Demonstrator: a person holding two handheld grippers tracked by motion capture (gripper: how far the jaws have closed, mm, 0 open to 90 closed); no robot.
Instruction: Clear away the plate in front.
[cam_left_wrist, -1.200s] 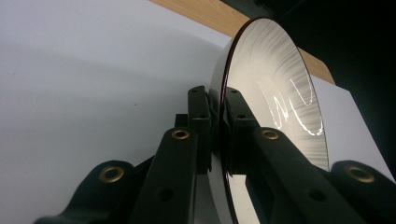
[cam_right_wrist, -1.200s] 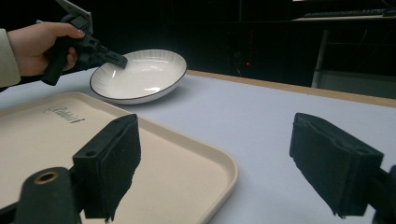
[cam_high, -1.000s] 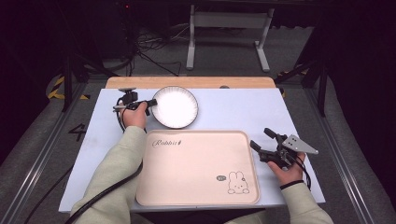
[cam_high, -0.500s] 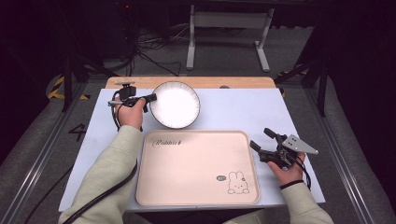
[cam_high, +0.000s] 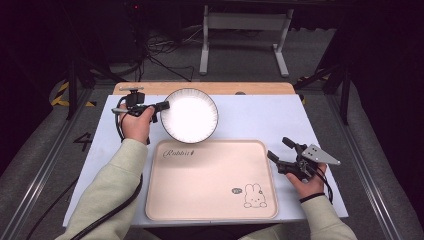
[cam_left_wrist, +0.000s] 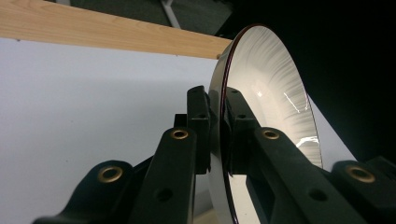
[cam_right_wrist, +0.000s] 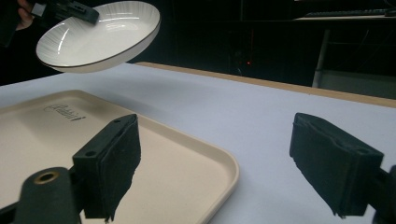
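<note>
A white plate (cam_high: 190, 115) with a thin dark rim hangs above the table, just beyond the far edge of a beige tray (cam_high: 210, 180). My left gripper (cam_high: 161, 106) is shut on the plate's left rim; in the left gripper view its jaws pinch the rim of the plate (cam_left_wrist: 271, 93) edge-on. The right gripper view shows the lifted plate (cam_right_wrist: 100, 35) at upper left, over the tray (cam_right_wrist: 177, 154). My right gripper (cam_high: 280, 149) stands open beside the tray's right edge, nothing between its pads (cam_right_wrist: 114, 158).
The tray carries a rabbit drawing (cam_high: 254, 195) and a script word (cam_high: 180, 153). A wooden strip (cam_high: 202, 88) runs along the white table's far edge. Dark floor, cables and a metal stand (cam_high: 245, 35) lie beyond.
The left gripper has lifted the plate off the table and carried it right and toward the tray. The right gripper has stayed put.
</note>
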